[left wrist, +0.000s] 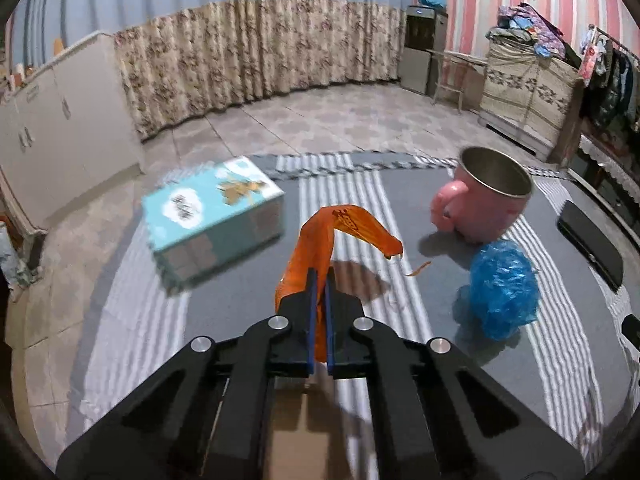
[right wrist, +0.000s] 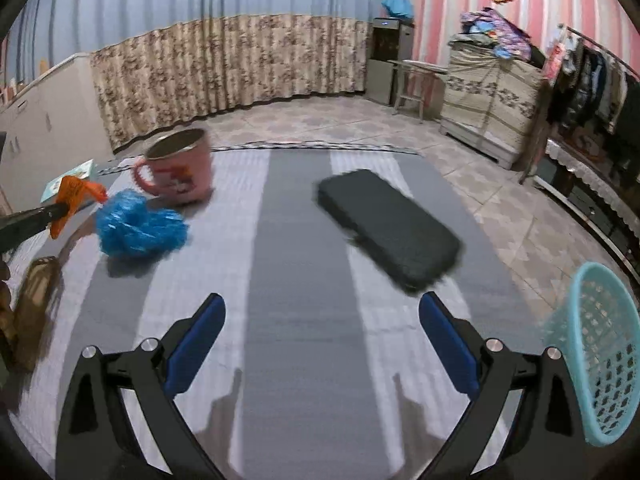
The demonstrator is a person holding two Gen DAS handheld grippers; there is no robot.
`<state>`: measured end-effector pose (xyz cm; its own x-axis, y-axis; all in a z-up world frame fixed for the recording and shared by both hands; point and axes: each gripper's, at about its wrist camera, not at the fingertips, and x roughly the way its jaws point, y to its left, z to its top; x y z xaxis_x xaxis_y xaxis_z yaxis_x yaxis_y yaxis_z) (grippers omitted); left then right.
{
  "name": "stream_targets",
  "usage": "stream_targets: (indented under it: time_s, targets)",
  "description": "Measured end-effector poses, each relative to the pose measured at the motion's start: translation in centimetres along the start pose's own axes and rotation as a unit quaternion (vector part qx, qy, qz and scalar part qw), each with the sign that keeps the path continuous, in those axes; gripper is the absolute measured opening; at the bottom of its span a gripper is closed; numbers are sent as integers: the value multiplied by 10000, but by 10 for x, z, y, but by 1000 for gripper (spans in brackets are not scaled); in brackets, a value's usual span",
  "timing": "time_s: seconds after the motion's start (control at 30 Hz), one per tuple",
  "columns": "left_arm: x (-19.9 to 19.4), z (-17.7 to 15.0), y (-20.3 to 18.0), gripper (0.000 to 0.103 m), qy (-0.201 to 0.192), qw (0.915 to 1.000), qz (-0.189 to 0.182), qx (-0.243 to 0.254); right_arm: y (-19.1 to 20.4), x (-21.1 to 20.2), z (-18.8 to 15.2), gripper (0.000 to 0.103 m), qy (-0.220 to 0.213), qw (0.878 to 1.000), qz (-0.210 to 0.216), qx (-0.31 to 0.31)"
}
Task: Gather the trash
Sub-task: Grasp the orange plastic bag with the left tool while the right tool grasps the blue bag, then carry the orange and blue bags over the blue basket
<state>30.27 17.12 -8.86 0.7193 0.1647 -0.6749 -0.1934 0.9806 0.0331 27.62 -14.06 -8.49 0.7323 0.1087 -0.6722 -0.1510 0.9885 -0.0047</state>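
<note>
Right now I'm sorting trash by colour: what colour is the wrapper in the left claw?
Orange crinkled plastic wrapper, clearest in the left wrist view.

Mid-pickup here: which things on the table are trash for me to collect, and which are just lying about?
Job:
- orange wrapper, pinched in the left gripper
- crumpled blue plastic bag
- light blue basket, likely the bin
- right gripper, open and empty

Lying about:
- pink mug
- teal box
- black case

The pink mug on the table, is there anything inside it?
From the left wrist view, the pink mug shows a bare steel inner wall near its rim, with nothing sticking up. Its bottom is hidden by the near wall, so something small could lie there unseen.
</note>
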Motion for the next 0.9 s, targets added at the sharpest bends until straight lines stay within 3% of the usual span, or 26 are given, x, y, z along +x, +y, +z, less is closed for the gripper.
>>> stream_targets:
  time_s: [0.23, 0.47, 0.5, 0.57, 0.77, 0.8, 0.9]
  targets:
    - [-8, 3, 33, 1, -78, 9997, 36, -238, 81, 22, 17, 95, 59, 9977, 508, -444]
    - [-9, 3, 58, 1, -96, 9982, -58, -586, 122, 60, 27, 92, 410, 9966, 533, -485]
    - [-7, 2, 59, 1, -80, 9980, -76, -628, 123, 65, 28, 88, 445, 9963, 537, -495]
    - [-5, 2, 61, 1, -47, 9977, -114, -671, 126, 72, 28, 65, 555, 9951, 638, -512]
    - [-3, 0, 56, 1, -68, 9975, -238, -664, 123, 63, 26, 32, 468, 9928, 968, -535]
    - [-3, 0, 55, 1, -60, 9975, -248, -660, 116, 56, 27, 21, 395, 9931, 991, -487]
    - [-6, 0, 47, 1, -84, 9983, -250, -528, 93, 34, 28, 20, 163, 9942, 1008, -343]
